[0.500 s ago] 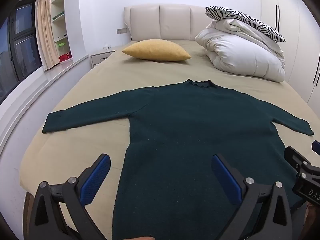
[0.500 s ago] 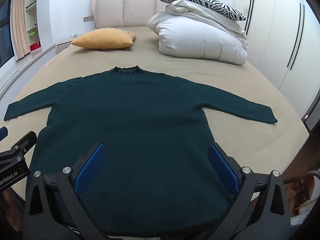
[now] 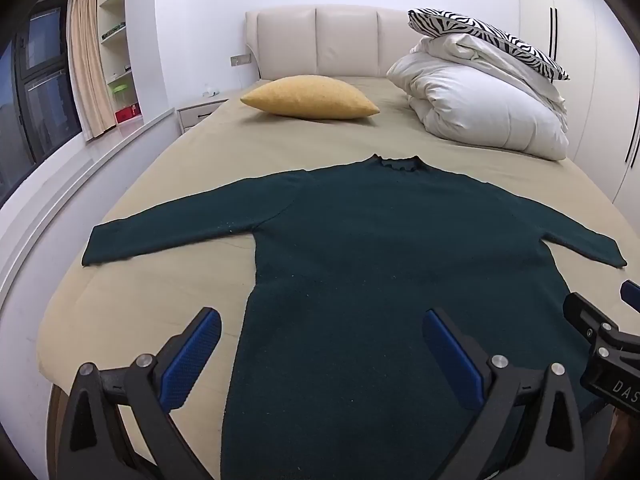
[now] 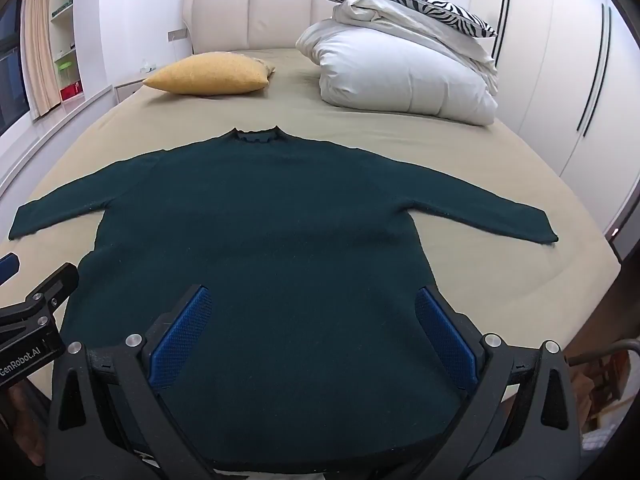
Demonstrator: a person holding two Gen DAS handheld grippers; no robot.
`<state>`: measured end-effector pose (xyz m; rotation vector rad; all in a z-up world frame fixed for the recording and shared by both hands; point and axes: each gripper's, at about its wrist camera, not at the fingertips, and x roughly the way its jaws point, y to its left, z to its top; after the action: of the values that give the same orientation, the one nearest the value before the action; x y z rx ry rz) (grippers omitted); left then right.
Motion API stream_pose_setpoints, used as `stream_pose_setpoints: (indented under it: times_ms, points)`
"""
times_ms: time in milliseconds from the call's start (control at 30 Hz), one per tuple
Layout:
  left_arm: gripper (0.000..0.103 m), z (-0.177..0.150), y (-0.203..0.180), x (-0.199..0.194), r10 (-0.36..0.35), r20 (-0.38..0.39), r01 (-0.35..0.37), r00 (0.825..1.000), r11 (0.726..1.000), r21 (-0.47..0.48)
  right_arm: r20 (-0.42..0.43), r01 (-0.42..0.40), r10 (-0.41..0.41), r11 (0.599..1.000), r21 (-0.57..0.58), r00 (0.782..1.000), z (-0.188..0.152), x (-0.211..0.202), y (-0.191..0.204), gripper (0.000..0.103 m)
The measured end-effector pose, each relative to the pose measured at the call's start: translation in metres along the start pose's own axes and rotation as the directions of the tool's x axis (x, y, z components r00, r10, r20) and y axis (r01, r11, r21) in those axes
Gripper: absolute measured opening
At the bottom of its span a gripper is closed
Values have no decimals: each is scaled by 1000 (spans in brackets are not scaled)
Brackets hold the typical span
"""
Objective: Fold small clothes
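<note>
A dark green long-sleeved sweater (image 3: 384,248) lies flat on the beige bed (image 3: 168,292), collar toward the headboard, both sleeves spread out. It also shows in the right wrist view (image 4: 264,224). My left gripper (image 3: 320,344) is open and empty, held above the sweater's lower left edge. My right gripper (image 4: 312,328) is open and empty above the sweater's lower hem. The right gripper's edge shows at the far right of the left wrist view (image 3: 608,344). The left gripper's edge shows at the left of the right wrist view (image 4: 32,320).
A yellow pillow (image 3: 310,97) lies near the headboard (image 3: 320,44). A folded white duvet (image 3: 480,112) with a zebra pillow (image 3: 484,36) on top sits at the back right. A window ledge (image 3: 60,184) runs along the left; wardrobe doors (image 4: 560,80) stand right.
Both grippers have shifted slightly with the view; the sweater lies as before and both jaws stay open.
</note>
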<state>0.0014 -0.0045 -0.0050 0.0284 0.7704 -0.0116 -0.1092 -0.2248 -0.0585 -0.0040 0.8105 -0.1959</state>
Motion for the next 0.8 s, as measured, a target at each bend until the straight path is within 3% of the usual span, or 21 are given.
stream_pose_setpoints:
  times_ms: [800]
  points:
    - [103, 0, 0, 1, 0, 0, 0, 1000, 1000, -2, -7, 1, -1, 1000, 1, 1000, -3, 8, 1, 103]
